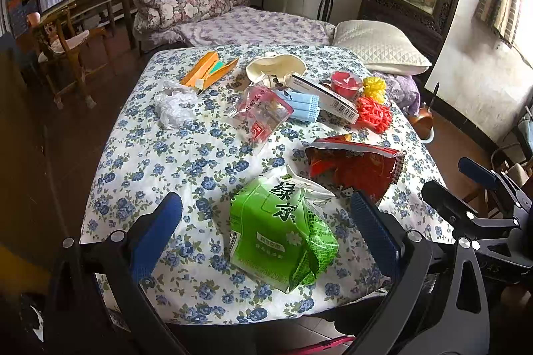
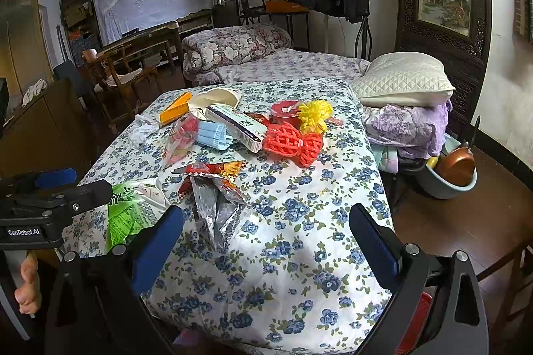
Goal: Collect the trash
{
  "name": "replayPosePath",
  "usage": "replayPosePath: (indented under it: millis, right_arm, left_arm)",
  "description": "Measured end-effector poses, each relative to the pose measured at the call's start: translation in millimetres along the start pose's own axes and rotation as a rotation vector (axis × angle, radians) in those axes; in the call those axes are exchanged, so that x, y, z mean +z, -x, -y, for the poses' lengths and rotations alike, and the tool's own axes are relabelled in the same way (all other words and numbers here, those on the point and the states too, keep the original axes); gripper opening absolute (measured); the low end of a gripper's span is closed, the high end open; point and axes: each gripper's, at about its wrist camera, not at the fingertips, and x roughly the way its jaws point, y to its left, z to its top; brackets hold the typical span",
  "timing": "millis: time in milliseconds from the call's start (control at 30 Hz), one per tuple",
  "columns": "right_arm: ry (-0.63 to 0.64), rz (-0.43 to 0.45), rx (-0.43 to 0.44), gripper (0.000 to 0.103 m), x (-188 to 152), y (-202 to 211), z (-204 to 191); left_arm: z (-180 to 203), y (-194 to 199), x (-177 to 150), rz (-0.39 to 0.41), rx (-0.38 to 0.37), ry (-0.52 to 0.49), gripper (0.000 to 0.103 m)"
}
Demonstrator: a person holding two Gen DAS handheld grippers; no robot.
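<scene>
Two grippers spread wide, left gripper [image 1: 266, 221] around green wrapper [image 1: 283, 235], perhaps touching, right gripper [image 2: 266, 231] empty.

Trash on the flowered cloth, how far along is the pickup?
Nothing looks collected yet. Both grippers are open and empty: the left gripper is lined up on the green wrapper, the right gripper near the torn red snack bag. The white crumpled tissue, orange carton and the rest remain.
</scene>
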Motion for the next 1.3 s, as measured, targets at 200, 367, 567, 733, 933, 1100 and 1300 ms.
replayPosePath:
  millis: [200,367,567,733,933,1100,1300]
  right_arm:
    - [0.001,0.001,0.001,0.097,0.0,0.3,0.0]
    - [0.003,-0.003,0.0,0.097,0.1,0.2,-0.2]
    - [-0.001,-0.003,0.0,0.097,0.0,-0.3,0.1]
    - [0.001,-0.003,0.0,0.097,0.0,-0.4,-0.7]
    - [0.003,-0.003,0.0,0.097,-0.4,-0.5,-0.6]
    - [0.002,-0.003,0.001,0.097,-0.7,-0.4,-0.7]
    - [0.005,-0.005,0.001,0.097,-0.7,-1.1,-0.8]
  left_arm:
    - [-0.7,0.0,0.2,-0.001,-0.002,0.004,0.097]
    - [-0.3,-0.1,0.2,-0.002,-0.003,0.002,0.097]
    - [-0.1,-0.1,0.5,-0.001,-0.001,0.001,0.097]
    - [-0.6,0.2,0.5,-0.003,-0.001,0.006,0.097]
    - [-1.3,0.6,0.4,-0.005,0.0,0.004,0.097]
    - [-1.7,0.0,0.3,-0.006,0.002,0.007,0.097]
    - [-1.6,-1.5,-0.5,-0.013,0.003,0.005,0.097]
